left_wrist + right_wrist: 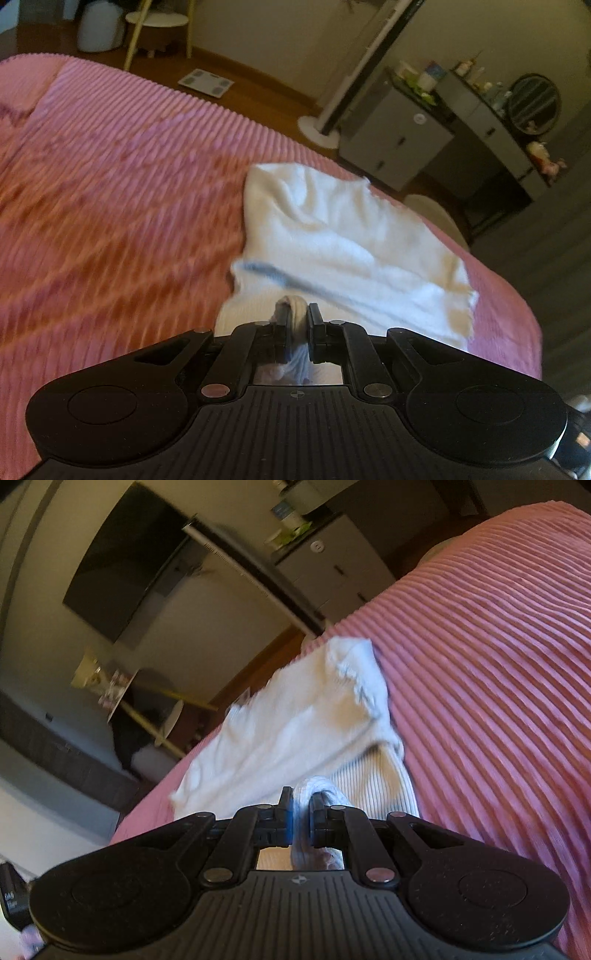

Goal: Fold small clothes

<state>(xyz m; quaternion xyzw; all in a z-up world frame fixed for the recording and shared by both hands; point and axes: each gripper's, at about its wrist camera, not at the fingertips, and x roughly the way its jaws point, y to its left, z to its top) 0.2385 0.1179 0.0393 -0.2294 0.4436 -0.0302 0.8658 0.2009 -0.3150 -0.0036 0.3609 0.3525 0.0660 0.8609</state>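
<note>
White knit garment [332, 236] pinched at two spots, slung over the pink ribbed blanket [110, 184].
Best kept taut and level between left gripper [297, 321] and right gripper [301, 805], both clamped nearly closed on bunched fabric, then lowered evenly so edges meet. Soft, creased, slack in the middle; ribbed band near the right grip, far edge trailing on the bed.

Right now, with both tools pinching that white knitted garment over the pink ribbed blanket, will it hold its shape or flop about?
The white knitted garment probably flops: it sags in soft wrinkles beyond the left tool. It seems light, since the right tool lifts it by a small bunched pinch. It likely won't slip.
</note>
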